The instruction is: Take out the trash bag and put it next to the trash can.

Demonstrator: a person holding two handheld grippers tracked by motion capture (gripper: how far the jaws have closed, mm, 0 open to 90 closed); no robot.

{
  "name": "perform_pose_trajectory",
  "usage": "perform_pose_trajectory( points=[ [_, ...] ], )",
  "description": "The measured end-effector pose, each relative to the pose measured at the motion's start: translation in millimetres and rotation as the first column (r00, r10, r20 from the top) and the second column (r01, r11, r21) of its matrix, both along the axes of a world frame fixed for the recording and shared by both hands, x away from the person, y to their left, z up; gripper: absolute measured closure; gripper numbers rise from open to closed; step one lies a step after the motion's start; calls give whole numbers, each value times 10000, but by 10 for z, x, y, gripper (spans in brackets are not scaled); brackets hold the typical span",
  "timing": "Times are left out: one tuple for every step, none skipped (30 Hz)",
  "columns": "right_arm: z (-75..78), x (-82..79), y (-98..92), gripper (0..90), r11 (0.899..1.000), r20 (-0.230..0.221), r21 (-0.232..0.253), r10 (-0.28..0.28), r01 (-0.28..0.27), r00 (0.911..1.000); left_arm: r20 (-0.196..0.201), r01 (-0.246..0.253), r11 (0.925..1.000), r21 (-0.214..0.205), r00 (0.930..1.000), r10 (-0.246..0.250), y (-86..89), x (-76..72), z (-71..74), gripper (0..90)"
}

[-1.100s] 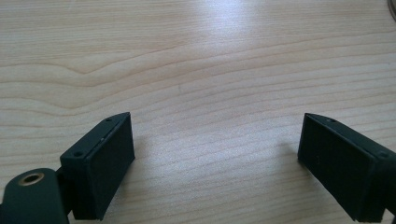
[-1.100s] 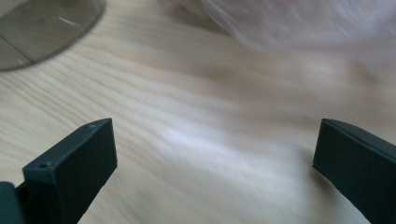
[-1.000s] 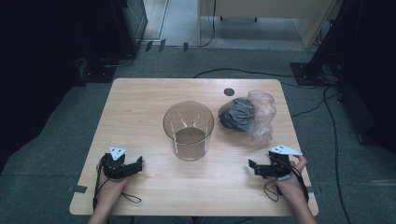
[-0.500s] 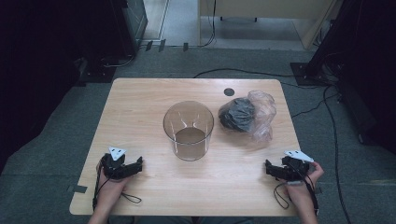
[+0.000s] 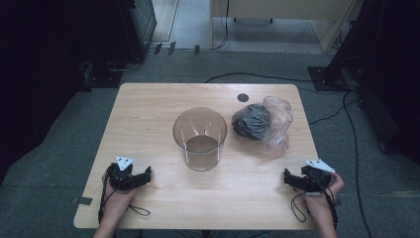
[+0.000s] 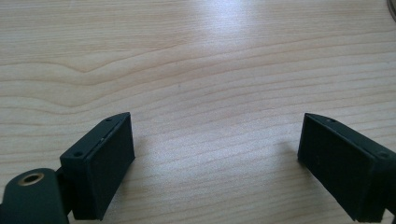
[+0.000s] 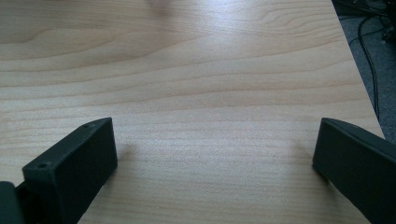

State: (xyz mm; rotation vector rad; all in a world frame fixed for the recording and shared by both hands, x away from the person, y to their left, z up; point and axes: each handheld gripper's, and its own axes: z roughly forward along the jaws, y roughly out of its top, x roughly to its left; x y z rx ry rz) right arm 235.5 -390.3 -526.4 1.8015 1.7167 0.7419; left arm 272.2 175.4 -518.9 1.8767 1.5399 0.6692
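Observation:
A clear round container point(image 5: 199, 139) stands upright in the middle of the wooden table point(image 5: 148, 114). To its right lies a clear plastic bag point(image 5: 262, 121) with something dark bunched inside. My left gripper point(image 5: 146, 175) rests on the table near the front left, jaws toward the centre. In the left gripper view my left gripper point(image 6: 215, 154) is open over bare wood. My right gripper point(image 5: 287, 179) lies near the front right corner, pointing left. In the right gripper view my right gripper point(image 7: 215, 158) is open, with nothing between the jaws.
A small black round grommet point(image 5: 242, 97) sits in the tabletop behind the bag. The table's edge point(image 7: 359, 79) runs close along the right gripper's side, with grey floor and cables point(image 7: 373, 28) beyond. Black cables point(image 5: 247, 77) cross the floor behind the table.
My right gripper has slid to the right, toward the table's right edge, and then stopped. The left gripper, the container and the bag have not moved.

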Motion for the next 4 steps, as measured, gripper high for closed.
perform_pose_trajectory(
  points=[
    [0,0,0,0,10000,-1,-2,0,0,10000,-1,12,10000,1,10000,-12,0,0,0,105],
    [0,0,0,0,10000,1,1,-1,1,10000,-2,19,10000,4,10000,-19,0,0,0,105],
    [0,0,0,0,10000,0,0,-1,1,10000,-4,33,10000,6,10000,-33,-1,0,0,105],
    [0,0,0,0,10000,0,0,-1,1,10000,-4,33,10000,6,10000,-33,-1,0,0,105]
  ],
)
